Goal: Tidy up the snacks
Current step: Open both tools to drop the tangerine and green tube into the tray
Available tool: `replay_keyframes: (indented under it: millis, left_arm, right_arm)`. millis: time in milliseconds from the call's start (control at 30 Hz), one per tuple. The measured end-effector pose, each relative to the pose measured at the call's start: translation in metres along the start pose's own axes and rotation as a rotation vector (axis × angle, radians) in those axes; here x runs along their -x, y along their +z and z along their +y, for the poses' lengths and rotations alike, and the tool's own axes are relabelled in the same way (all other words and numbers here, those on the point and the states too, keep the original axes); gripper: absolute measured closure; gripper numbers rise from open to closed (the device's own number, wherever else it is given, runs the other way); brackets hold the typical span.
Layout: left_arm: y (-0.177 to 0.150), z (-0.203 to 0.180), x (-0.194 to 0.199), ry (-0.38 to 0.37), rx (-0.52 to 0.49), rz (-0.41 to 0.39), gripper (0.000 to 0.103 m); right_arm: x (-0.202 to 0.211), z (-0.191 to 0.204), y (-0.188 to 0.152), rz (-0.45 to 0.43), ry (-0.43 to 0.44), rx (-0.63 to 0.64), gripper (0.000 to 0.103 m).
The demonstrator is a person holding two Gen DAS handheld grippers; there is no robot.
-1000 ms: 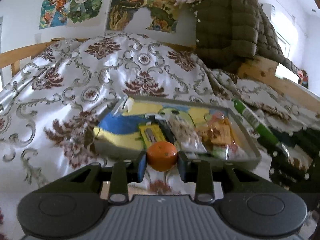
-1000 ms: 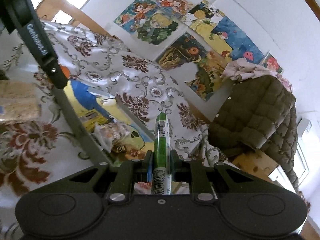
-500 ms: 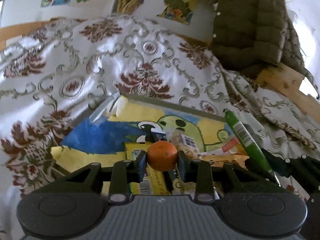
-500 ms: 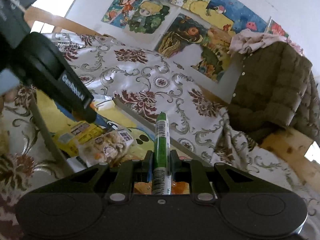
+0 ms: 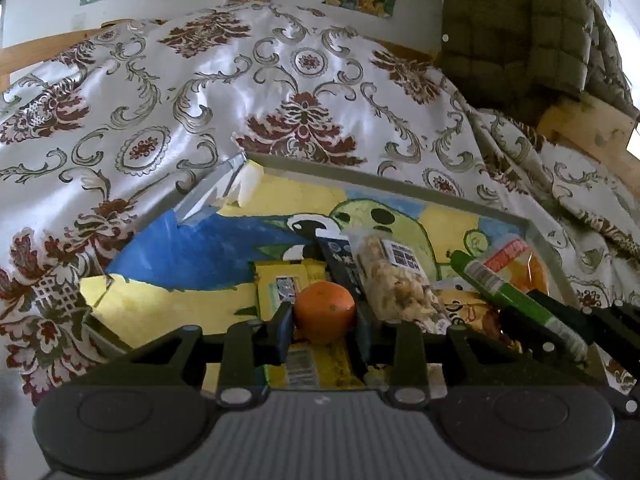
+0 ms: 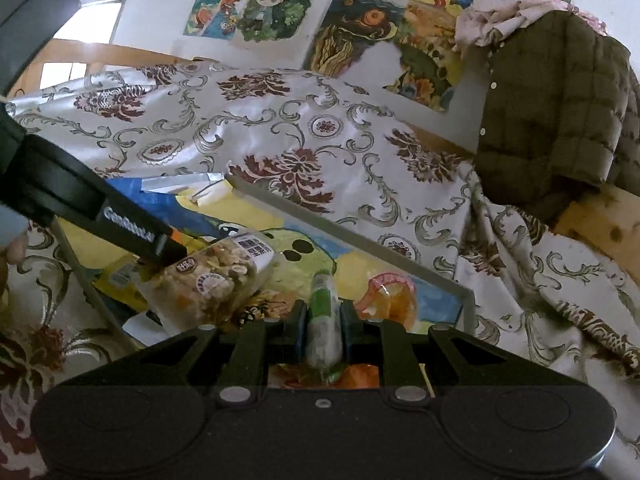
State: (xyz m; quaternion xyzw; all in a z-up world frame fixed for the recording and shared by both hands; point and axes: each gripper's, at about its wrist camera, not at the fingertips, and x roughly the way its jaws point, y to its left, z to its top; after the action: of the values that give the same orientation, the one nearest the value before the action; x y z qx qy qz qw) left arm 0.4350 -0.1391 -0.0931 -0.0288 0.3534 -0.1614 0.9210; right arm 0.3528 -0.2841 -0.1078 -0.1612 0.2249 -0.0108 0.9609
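Note:
My left gripper [image 5: 325, 320] is shut on an orange tangerine [image 5: 325, 315] and hangs over the near part of a shallow tray [image 5: 360, 178] with a painted blue, yellow and green floor. My right gripper [image 6: 323, 326] is shut on a green stick packet [image 6: 322, 304], pointed into the tray's right half [image 6: 352, 242]; the same packet [image 5: 516, 300] enters the left wrist view from the right. In the tray lie a clear bag of nuts [image 5: 394, 280], a yellow packet [image 5: 280, 284], a dark packet [image 5: 340, 260] and an orange-red wrapped snack [image 6: 390, 294]. The left gripper's arm [image 6: 80, 208] crosses the right wrist view.
The tray rests on a white bedspread [image 5: 240, 92] with brown floral patterns. An olive quilted jacket [image 6: 552, 112] hangs over a wooden bed frame [image 6: 600, 220] at the right. Posters [image 6: 260, 4] cover the wall behind. A person's hand [image 6: 14, 240] shows at the left edge.
Both grippers have moved forward and down over the tray, which now fills more of each view. The right gripper has rolled level. Both grips are unchanged.

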Motion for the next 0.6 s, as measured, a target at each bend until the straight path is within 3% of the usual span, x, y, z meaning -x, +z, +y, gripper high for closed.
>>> replay_keyframes:
  millis: [200, 333, 467, 600]
  left_arm:
    - [-0.004, -0.006, 0.0, 0.021, 0.009, 0.01, 0.066]
    - [-0.005, -0.008, 0.006, 0.027, 0.019, 0.007, 0.049]
    - [-0.002, -0.006, 0.019, 0.031, 0.038, -0.008, 0.039]
    - [0.003, -0.002, 0.041, 0.035, 0.072, -0.044, 0.022]
  right_arm:
    - [0.002, -0.003, -0.002, 0.005, -0.002, -0.019, 0.077]
    - [0.006, -0.007, 0.001, 0.003, -0.003, -0.04, 0.068]
    - [0.014, -0.013, 0.004, -0.007, -0.007, -0.077, 0.051]
    - [0.026, -0.023, 0.011, -0.022, -0.017, -0.133, 0.039]
